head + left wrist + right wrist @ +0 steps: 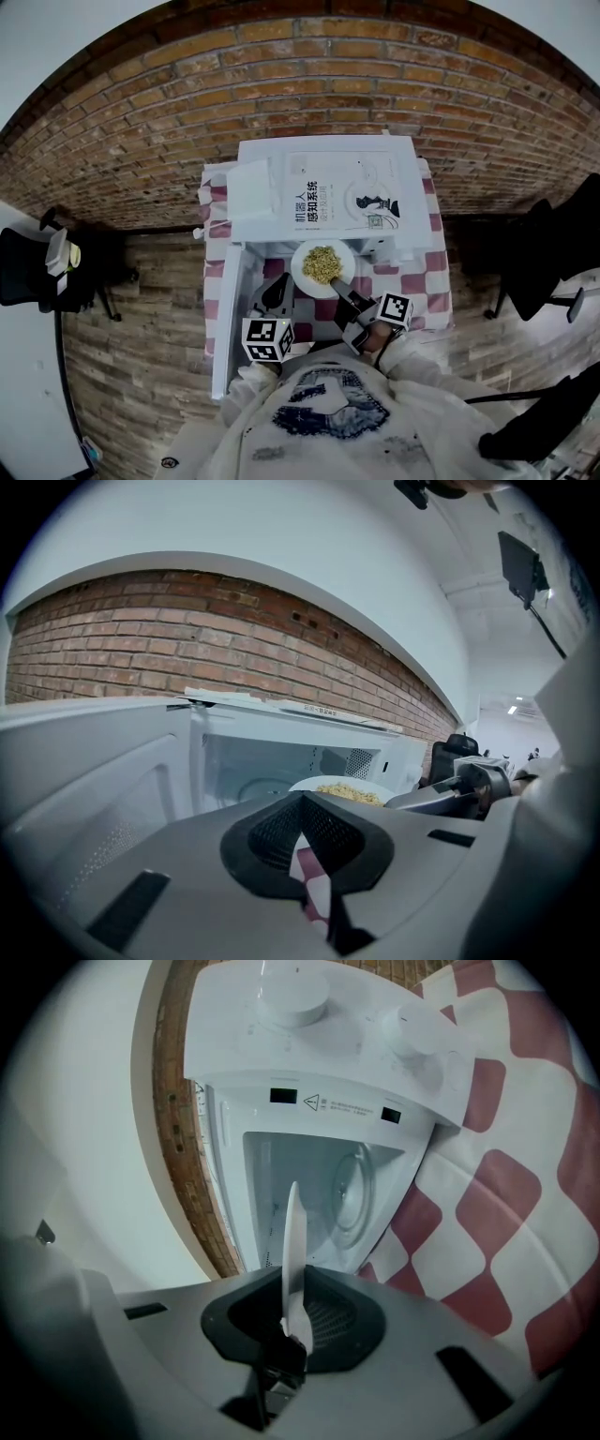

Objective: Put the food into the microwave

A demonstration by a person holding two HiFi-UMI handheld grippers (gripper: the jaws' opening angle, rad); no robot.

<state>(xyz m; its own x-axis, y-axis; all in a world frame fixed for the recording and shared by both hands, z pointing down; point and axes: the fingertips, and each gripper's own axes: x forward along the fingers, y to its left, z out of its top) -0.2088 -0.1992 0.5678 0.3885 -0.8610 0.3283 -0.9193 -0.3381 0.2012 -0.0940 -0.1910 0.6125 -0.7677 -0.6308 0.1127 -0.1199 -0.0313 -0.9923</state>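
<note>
**Plate at the mouth of the oven, task roughly midway.** The microwave [258, 202] stands on a worktop [427, 281] covered with a red-and-white checked cloth. Its door [230, 319] is swung fully open to the left in the head view, and a book [347, 192] lies on its top.

The right gripper [342, 286] is clenched on the near rim of a white plate [305, 281]. In the right gripper view the plate appears edge-on, pinched between the two jaws. The plate carries a heap of yellowish food [322, 264] (noodles or grain; too small to tell which).

The plate is held in the air just in front of the opening, above the cloth. It is not yet inside the cavity, as far as the head view shows. The glass turntable [352, 1185] is bare and lies straight ahead of the plate's edge.

The left gripper [274, 292] holds nothing. Its jaws stand only narrowly apart, with the checked cloth visible through the gap. It hangs low beside the open door, and the pictures do not show whether it touches the door.

*Done:* door opened, plate picked up and brought to the opening.

*Left, by judgement:* carry the plate level into the cavity, set it on the turntable, let go, draw the right gripper out, and probably shut the door.
</note>
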